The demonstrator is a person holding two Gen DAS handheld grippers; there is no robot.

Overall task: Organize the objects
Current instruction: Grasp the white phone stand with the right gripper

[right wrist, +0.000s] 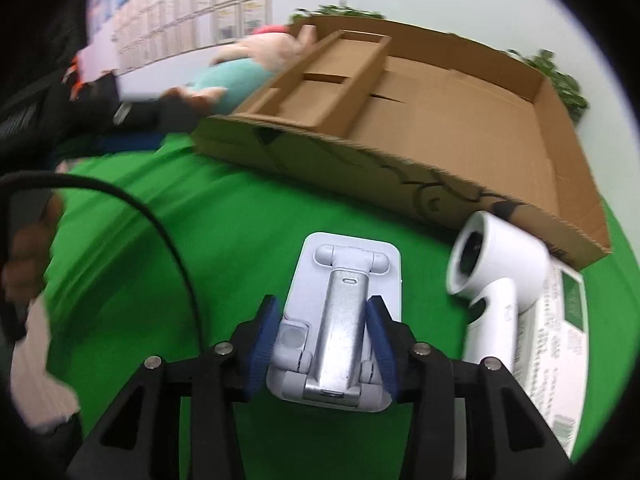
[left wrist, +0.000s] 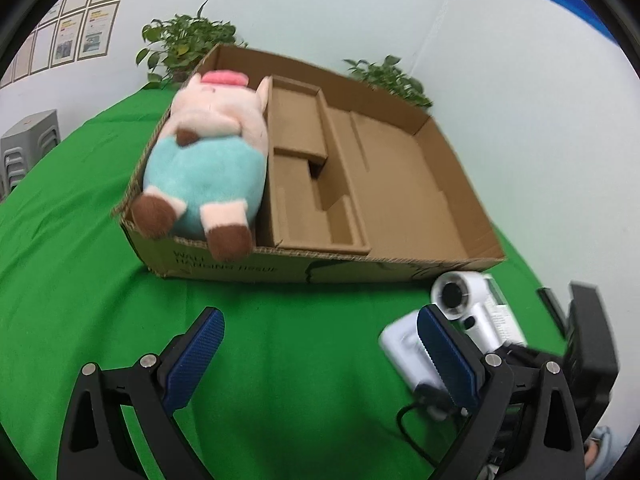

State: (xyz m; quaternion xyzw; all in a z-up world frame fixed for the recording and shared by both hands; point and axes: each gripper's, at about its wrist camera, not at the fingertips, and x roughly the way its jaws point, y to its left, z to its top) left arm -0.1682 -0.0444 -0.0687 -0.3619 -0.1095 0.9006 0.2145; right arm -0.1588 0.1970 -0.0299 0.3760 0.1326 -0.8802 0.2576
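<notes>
A white and silver folding phone stand (right wrist: 346,276) lies flat on the green cloth in the right wrist view. My right gripper (right wrist: 322,306) is shut on it, blue pads pressed against its two sides. To its right lies a white handheld dryer (right wrist: 496,264) on a white carton with a green label (right wrist: 560,320). Behind them sits a shallow cardboard box (right wrist: 400,168) with dividers. A plush pig (left wrist: 208,152) fills the box's left compartment (left wrist: 280,268). My left gripper (left wrist: 320,316) hangs open over bare cloth in front of the box, with the stand (left wrist: 400,344) just outside its right finger.
A black cable (right wrist: 160,220) arcs over the cloth at the left, near a person's hand (right wrist: 24,256). Potted plants (left wrist: 188,44) stand behind the box against the white wall. The box's middle and right compartments hold nothing. Grey stacked stools (left wrist: 28,144) are far left.
</notes>
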